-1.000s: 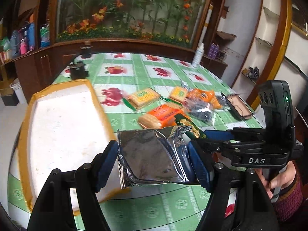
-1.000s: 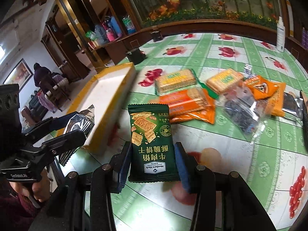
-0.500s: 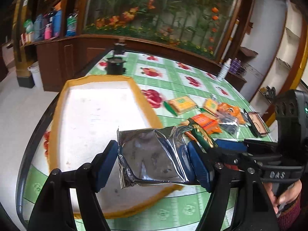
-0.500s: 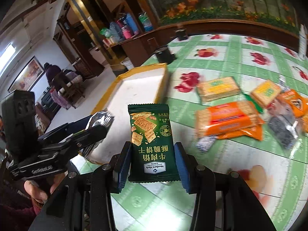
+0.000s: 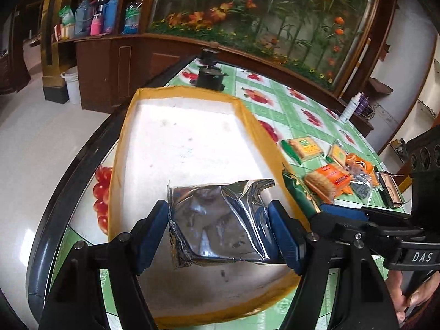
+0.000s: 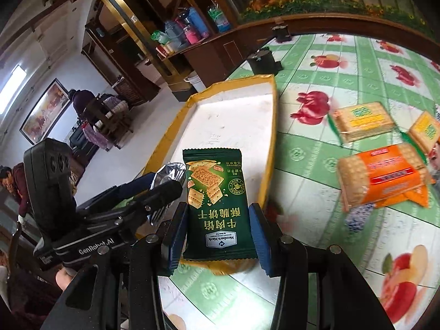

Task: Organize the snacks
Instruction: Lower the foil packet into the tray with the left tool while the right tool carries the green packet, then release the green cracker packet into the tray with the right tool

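Two packets are in our grip, one in each gripper, and we take the white tray with its yellow rim as our landmark

From the left wrist view, our left gripper (image 5: 218, 233) is clamped on a silver foil packet (image 5: 220, 220), its blue pads (image 5: 283, 236) pressing the two short ends. The packet hangs above the near half of the tray (image 5: 123, 148), whose white floor shows bare behind it. Beyond the tray's right rim, on the green fruit-print tablecloth (image 5: 288, 104), lie the loose snacks: a yellow-labelled cracker pack (image 5: 304, 147), a second small one (image 5: 339, 154), an orange cracker pack (image 5: 327, 180) and a clear bag of dark bits (image 5: 360, 188). Just past that same rim our right gripper (image 5: 338, 211) reaches in from the right, with the edge of a green packet (image 5: 298, 192) showing at its tip; a hand (image 5: 407, 294) holds its handle

From the right wrist view, our right gripper (image 6: 218, 233) is closed on the green biscuit packet (image 6: 217, 206), pads against its long sides, printed face up. The packet sits over the tray's near end (image 6: 271, 115), above the yellow rim. Left of it, our left gripper (image 6: 167, 184) carries the silver foil packet (image 6: 169, 173) over the tray's left side, though its jaws are edge-on here. Well to the right of the tray, the orange cracker pack (image 6: 382, 176) and yellow-labelled packs (image 6: 361, 119) lie on the tablecloth (image 6: 302, 148). A black box (image 6: 262, 60) stands just beyond the tray's far end
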`<move>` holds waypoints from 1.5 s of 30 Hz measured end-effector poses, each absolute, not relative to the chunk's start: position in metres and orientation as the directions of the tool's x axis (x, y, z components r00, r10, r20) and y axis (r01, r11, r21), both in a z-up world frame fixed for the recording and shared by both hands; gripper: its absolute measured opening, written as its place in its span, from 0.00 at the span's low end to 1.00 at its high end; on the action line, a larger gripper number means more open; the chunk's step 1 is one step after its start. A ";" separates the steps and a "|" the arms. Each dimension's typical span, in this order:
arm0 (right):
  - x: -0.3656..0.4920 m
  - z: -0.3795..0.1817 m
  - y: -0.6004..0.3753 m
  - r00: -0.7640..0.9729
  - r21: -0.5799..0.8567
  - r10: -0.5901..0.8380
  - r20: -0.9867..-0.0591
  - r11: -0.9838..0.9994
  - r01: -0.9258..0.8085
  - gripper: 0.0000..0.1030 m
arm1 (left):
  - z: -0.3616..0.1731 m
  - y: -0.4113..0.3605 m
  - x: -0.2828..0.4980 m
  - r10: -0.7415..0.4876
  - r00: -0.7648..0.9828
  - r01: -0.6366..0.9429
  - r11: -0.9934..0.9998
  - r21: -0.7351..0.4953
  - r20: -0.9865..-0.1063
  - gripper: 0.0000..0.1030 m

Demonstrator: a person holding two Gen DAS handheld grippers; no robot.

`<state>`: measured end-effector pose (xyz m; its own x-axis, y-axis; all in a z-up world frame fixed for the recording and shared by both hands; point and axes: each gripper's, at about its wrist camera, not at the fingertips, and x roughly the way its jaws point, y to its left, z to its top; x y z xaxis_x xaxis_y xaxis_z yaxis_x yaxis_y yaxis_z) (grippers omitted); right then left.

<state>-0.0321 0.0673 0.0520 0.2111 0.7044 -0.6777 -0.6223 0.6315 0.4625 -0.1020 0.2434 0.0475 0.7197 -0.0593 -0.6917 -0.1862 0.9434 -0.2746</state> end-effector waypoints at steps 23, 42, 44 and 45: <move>-0.033 0.029 0.098 0.274 0.416 0.735 -0.620 0.604 -0.680 0.48 | 0.030 0.240 -0.107 0.098 0.713 -0.241 0.964 -0.113 -0.694 0.75; -0.038 0.037 0.084 0.312 0.437 0.758 -0.573 0.604 -0.666 0.52 | 0.033 0.234 -0.113 0.109 0.738 -0.231 0.968 -0.097 -0.666 0.79; -0.037 0.038 0.079 0.317 0.449 0.764 -0.562 0.604 -0.659 0.53 | 0.034 0.233 -0.113 0.112 0.741 -0.229 0.969 -0.093 -0.662 0.80; -0.036 0.038 0.078 0.318 0.454 0.765 -0.560 0.605 -0.655 0.53 | 0.034 0.233 -0.113 0.110 0.742 -0.226 0.970 -0.092 -0.661 0.80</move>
